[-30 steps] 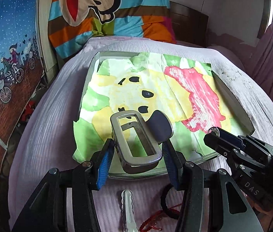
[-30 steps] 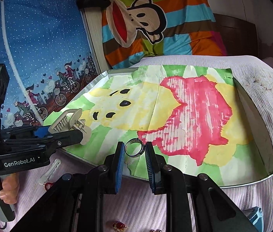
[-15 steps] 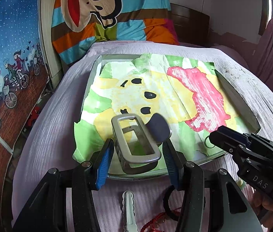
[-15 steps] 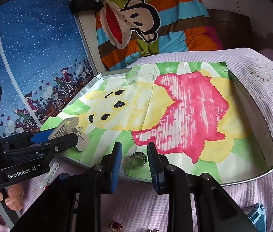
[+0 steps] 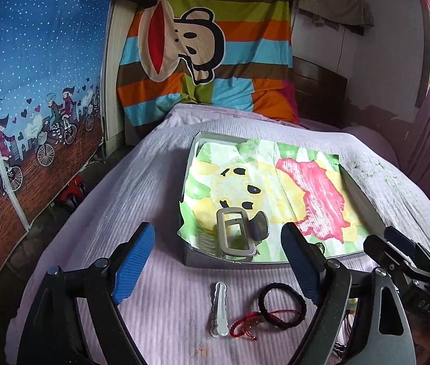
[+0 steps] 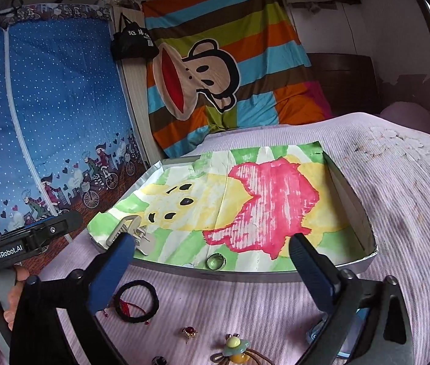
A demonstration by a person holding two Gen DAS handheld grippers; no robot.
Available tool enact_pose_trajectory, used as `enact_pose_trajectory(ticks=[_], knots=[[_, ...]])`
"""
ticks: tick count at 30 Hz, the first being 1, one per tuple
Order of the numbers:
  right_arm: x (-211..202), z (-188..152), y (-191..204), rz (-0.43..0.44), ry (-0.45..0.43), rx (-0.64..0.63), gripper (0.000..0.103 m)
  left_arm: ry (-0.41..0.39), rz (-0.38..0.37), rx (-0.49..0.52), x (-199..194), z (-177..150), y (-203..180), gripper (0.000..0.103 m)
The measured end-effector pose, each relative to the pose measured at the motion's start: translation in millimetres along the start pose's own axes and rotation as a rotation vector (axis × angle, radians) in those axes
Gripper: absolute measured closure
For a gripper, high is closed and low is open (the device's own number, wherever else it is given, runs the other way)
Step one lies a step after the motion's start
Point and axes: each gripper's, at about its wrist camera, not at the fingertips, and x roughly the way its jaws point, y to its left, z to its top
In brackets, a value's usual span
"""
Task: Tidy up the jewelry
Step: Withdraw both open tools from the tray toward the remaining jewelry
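Presently both grippers, left [image 5: 218, 261] and right [image 6: 211, 273], have jaws opening, nothing between them. On the lilac bedspread [image 6: 397, 213] sits a tray [image 6: 351, 267]: hair clip [image 5: 237, 234] at its near-left corner, ring [image 6: 215, 262] by its near rim. A striped blanket [image 6: 230, 60] hangs beyond the tray.

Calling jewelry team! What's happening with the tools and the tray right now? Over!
Left tool and right tool both opening, nothing held. Hair claw and ring lie in tray. Black hair tie, white clip wait outside. Nothing blocking.
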Motion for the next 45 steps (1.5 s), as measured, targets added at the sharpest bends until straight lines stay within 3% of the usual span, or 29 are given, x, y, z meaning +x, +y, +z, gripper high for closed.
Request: enact_pose_trajectory(ticks=[2,8,20,30,38,45], knots=[[-14.3,-1.2,5.0,-0.018,-0.034,-0.015,0.000,-0.038,0.009,-0.011,-16.5,-1.4,0.1,0.012],[-50.9,-8.7,13.6,-0.069,-0.124,-0.035,0.000,-0.172,0.037,0.017,-67.2,-13.5,-2.2,0.006],[-106.9,-49.3,32.3,-0.085,-0.146,-0.071,0.000,-0.276,0.005,0.068,-131.9,-47.3,-1.3,0.005],[-126.6,-75.1,50.1,-0.122,-0.121,-0.139,0.000,-0.221,-0.018,0.153,-132.1,-77.6,0.1,0.005],[-102.7,-87.4,48.1,-0.055,-0.004,-0.147,0.000,-0.110,-0.042,0.238,-107.0,-95.0,2.1,0.005],[-76.8,-97.3,32.3,-0.012,0.128,-0.066,0.000,-0.011,-0.065,0.248,-79.5,-99.6,5.0,0.005]])
